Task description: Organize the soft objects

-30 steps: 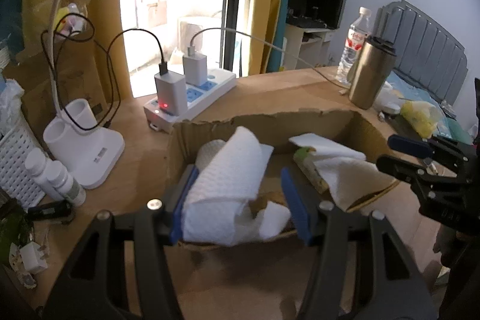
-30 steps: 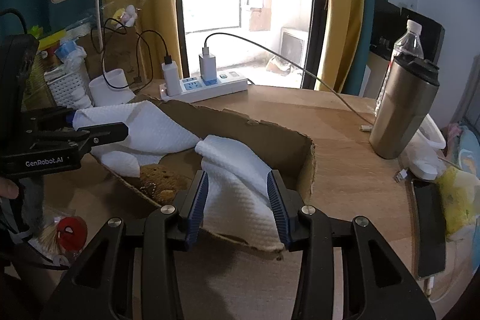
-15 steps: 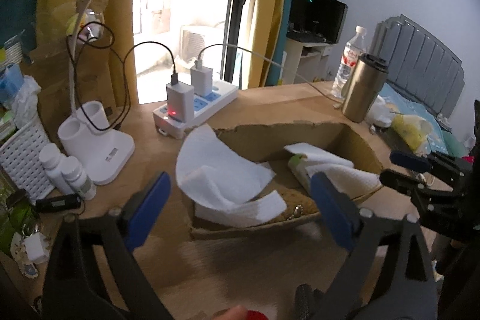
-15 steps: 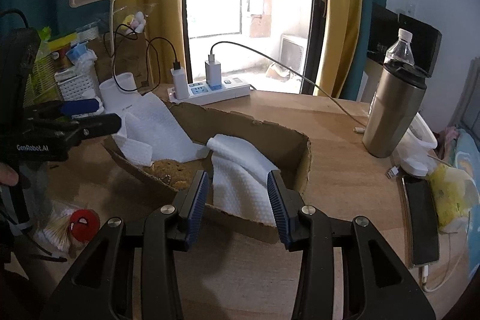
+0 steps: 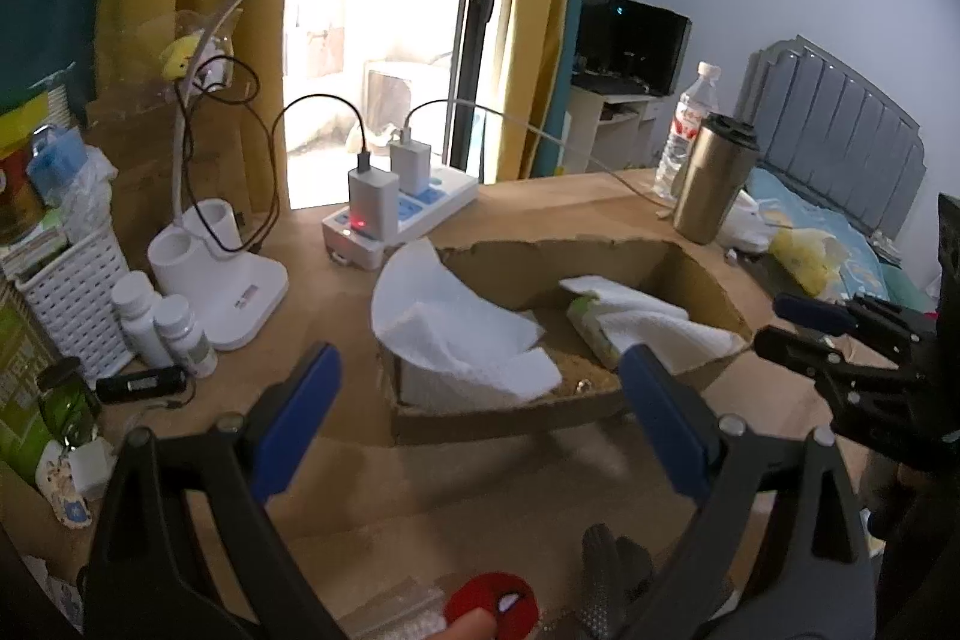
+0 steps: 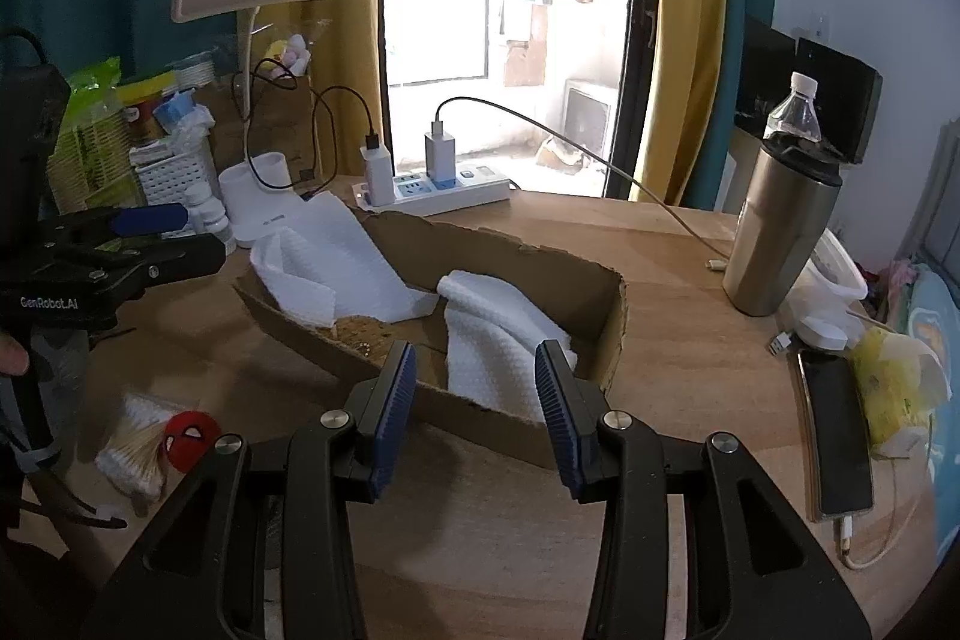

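So both grippers are just hanging over the wooden surface (image 6: 672,256) in front of a torn cardboard box (image 6: 606,304). The left gripper (image 5: 480,412) has its jaws spread really wide with nothing between them, sitting low in its own frame, short of the box's near wall. The right gripper (image 6: 474,400) has its jaws partly apart, also empty, right at the near edge of the box at the bottom centre of its view. Inside the box there are two white cloths: the left cloth (image 5: 456,334) is bunched up in the left end and flops up over the back-left rim, and the right cloth (image 6: 498,340) lies folded at the right end, draped over the near wall. In the left view you can see a greenish packet (image 5: 591,331) tucked under that one. There's something brown and crumbly on the box floor between them, can't tell what. Outside the box, lower left of the right view, a small red ball (image 6: 191,433) sits against a bag of cotton swabs (image 6: 135,451). A steel tumbler (image 6: 780,226) stands off to the right, well away from the box.
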A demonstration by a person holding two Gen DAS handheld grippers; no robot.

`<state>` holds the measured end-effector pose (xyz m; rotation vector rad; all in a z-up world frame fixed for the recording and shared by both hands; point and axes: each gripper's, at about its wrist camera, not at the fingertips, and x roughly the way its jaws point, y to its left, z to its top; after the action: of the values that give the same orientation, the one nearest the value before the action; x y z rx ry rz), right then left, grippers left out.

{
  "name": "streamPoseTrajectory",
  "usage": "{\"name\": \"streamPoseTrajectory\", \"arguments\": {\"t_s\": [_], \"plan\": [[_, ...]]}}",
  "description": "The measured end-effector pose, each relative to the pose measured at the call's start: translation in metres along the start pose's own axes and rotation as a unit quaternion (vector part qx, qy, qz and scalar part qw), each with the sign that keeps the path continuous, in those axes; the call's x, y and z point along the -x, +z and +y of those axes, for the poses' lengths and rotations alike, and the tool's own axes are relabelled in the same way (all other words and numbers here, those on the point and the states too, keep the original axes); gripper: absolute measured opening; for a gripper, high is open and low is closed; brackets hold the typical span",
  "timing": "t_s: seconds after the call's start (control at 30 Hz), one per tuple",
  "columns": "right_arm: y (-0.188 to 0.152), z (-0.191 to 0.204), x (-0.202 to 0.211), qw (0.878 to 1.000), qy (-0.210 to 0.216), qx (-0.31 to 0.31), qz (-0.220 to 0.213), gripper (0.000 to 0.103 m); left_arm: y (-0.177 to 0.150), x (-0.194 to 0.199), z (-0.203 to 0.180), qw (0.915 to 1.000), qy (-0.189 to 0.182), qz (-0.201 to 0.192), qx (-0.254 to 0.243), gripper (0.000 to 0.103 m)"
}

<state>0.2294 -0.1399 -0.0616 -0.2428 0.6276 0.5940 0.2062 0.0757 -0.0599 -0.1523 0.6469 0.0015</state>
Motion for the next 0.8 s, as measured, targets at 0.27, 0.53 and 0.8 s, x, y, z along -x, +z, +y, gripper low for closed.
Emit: {"name": "streamPoseTrajectory", "arguments": {"t_s": [0.27,0.53,0.8], "plan": [[-0.006,0.014,0.015,1.0,0.003,0.004,-0.007,0.055,-0.012,0.022,-0.001,1.0,-0.003,-0.008,-0.002,0.095],[-0.013,0.033,0.028,1.0,0.008,0.012,-0.009,0.055,-0.028,0.04,0.002,0.9999,0.0,-0.011,-0.005,0.095],[-0.022,0.051,0.032,1.0,0.018,0.02,-0.002,0.056,-0.047,0.055,0.006,1.0,0.0,-0.009,-0.004,0.095]]}}
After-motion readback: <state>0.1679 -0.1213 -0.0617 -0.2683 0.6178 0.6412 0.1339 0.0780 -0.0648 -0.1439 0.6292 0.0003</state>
